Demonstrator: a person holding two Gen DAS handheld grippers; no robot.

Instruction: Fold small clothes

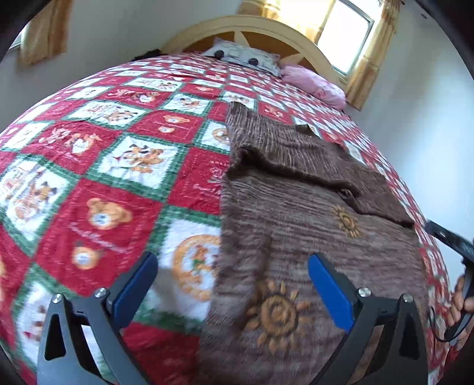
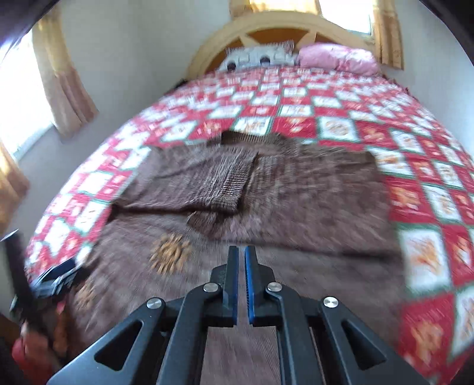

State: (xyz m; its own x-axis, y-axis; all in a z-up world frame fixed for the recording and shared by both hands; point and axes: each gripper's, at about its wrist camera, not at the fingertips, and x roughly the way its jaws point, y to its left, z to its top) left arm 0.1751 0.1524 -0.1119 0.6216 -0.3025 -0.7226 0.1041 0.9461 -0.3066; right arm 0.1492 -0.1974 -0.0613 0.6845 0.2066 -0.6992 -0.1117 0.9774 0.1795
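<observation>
A brown knitted garment (image 1: 311, 225) with orange sun motifs lies flat on the red, white and green quilt (image 1: 97, 183). Its sleeves are folded across its upper part (image 2: 207, 183). My left gripper (image 1: 234, 284) hovers open wide over the garment's left edge, with one blue pad above the quilt and the other above the cloth. My right gripper (image 2: 241, 251) is shut above the lower middle of the garment (image 2: 266, 207), and no cloth shows between its pads. The right gripper (image 1: 450, 237) and the hand holding it appear at the right edge of the left wrist view. The left gripper (image 2: 56, 278) shows at the lower left of the right wrist view.
The quilt covers a wide bed with a curved wooden headboard (image 1: 254, 26). A grey patterned pillow (image 1: 243, 56) and a pink pillow (image 1: 314, 83) lie at the head. Curtained windows (image 2: 17, 97) stand on both sides, and white walls are close to the bed.
</observation>
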